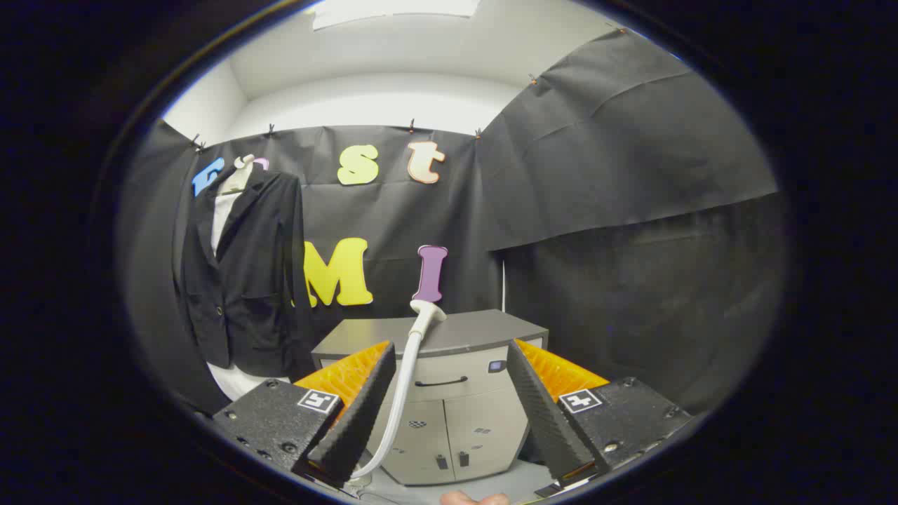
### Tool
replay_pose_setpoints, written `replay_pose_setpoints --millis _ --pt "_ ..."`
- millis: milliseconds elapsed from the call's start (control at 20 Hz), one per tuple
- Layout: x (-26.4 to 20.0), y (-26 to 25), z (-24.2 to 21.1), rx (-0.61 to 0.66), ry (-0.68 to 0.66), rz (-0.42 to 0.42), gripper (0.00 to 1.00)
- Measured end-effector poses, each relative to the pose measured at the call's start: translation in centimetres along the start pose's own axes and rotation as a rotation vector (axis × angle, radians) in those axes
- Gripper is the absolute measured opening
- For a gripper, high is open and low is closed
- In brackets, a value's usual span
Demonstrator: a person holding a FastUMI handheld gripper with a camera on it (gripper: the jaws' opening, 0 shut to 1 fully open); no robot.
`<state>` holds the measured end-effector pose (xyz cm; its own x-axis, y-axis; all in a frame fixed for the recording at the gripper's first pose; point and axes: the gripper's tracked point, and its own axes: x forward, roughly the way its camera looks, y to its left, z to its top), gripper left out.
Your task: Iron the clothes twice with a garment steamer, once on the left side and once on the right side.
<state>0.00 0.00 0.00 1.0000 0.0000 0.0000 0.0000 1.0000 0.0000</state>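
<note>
Claw (449, 414) is standing wide open, gripping nothing. Steamer head (426, 311) is sitting just ahead, on worktop edge of the grey cabinet (449, 407); its white hose (396, 407) is running down betw. the fingers, nearer the left one. Step in hand, prob.: reaching for the steamer. Advise centring on the handle neck, not the hose, then closing. Black jacket (242, 280) is hanging beyond, left, well apart. Room is open to the right; cabinet front edge is limiting a low approach.

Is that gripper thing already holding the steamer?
No. The gripper has its fingers spread open, and the steamer stands ahead between them on the cabinet, untouched.
</note>
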Motion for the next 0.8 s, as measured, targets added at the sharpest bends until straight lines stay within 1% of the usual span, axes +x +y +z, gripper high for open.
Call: replay_pose_setpoints --millis 300,550,800 --pt "-1.1 1.1 -0.3 -0.006 0.004 -0.004 0.99" --pt "-1.9 1.2 -0.8 -0.014 0.024 -0.013 0.99" --pt "-3.0 -0.9 -0.8 -0.032 0.023 -0.064 0.99"
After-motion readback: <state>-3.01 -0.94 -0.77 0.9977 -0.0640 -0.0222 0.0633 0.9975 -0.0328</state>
